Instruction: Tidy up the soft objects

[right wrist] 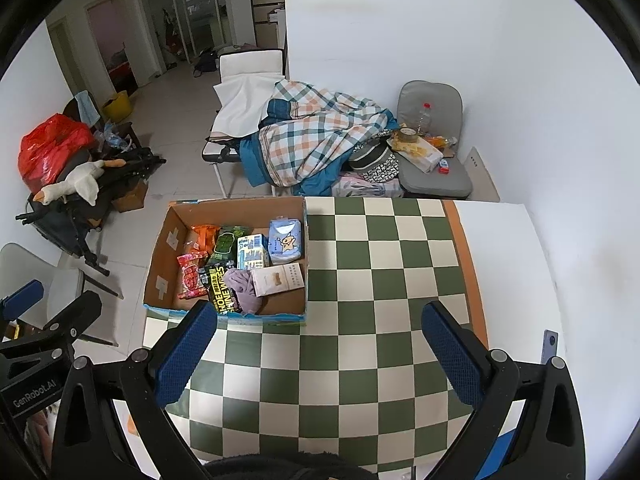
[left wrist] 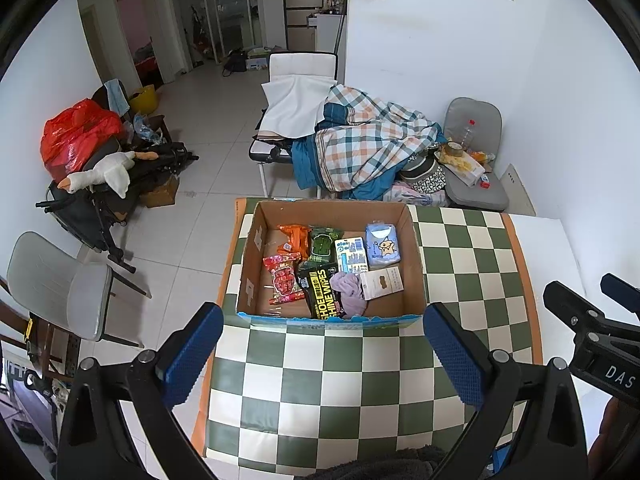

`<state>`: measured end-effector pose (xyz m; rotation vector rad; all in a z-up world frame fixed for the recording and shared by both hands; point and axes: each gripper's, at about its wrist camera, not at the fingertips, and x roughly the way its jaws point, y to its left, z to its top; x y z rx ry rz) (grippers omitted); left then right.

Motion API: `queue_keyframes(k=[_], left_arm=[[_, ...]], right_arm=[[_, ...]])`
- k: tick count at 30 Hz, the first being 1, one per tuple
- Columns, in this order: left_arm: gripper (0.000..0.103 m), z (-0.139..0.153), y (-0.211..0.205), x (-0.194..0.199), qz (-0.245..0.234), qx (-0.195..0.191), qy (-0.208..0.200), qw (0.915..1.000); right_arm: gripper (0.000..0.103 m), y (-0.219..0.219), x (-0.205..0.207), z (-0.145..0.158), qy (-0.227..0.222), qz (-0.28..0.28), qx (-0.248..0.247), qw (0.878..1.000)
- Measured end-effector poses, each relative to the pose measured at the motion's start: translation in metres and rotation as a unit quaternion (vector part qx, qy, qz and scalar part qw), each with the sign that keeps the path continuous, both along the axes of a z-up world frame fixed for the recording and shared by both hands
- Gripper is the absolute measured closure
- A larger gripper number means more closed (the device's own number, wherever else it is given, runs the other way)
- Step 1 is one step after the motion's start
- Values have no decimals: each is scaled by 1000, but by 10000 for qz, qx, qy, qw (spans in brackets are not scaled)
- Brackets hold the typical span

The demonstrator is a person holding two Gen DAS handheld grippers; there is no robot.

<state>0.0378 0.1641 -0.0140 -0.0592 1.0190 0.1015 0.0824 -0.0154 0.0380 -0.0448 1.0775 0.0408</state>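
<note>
A cardboard box (left wrist: pixel 416 264) (right wrist: pixel 160 256) stands on the green-and-white checkered table (left wrist: pixel 328 392) (right wrist: pixel 360 360). It holds several soft packs: a black shoe wipes pack (left wrist: pixel 320 292) (right wrist: pixel 220 288), a lilac cloth (left wrist: pixel 352 292) (right wrist: pixel 244 288), a blue tissue pack (left wrist: pixel 382 246) (right wrist: pixel 285 240), a red snack bag (left wrist: pixel 282 278) (right wrist: pixel 191 276) and a beige pack (left wrist: pixel 382 282) (right wrist: pixel 278 278). My left gripper (left wrist: pixel 324 356) is open and empty, just in front of the box. My right gripper (right wrist: pixel 320 352) is open and empty, to the right of the box front; it also shows at the left wrist view's right edge (left wrist: pixel 600 320).
Beyond the table stand a chair with a plaid blanket (left wrist: pixel 360 140) (right wrist: pixel 312 136), a grey chair with a bottle and snacks (left wrist: pixel 472 152) (right wrist: pixel 432 140), and a stroller with a toy goose (left wrist: pixel 104 172) (right wrist: pixel 76 180). A grey chair (left wrist: pixel 60 288) stands left of the table.
</note>
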Motion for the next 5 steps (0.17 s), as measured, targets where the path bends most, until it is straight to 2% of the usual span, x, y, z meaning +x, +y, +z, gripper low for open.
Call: queue_keyframes(k=[5], left_arm=[[1, 1, 1, -1, 8, -20, -4, 10000]], right_arm=[[0, 1, -1, 0, -8, 13, -4, 10000]])
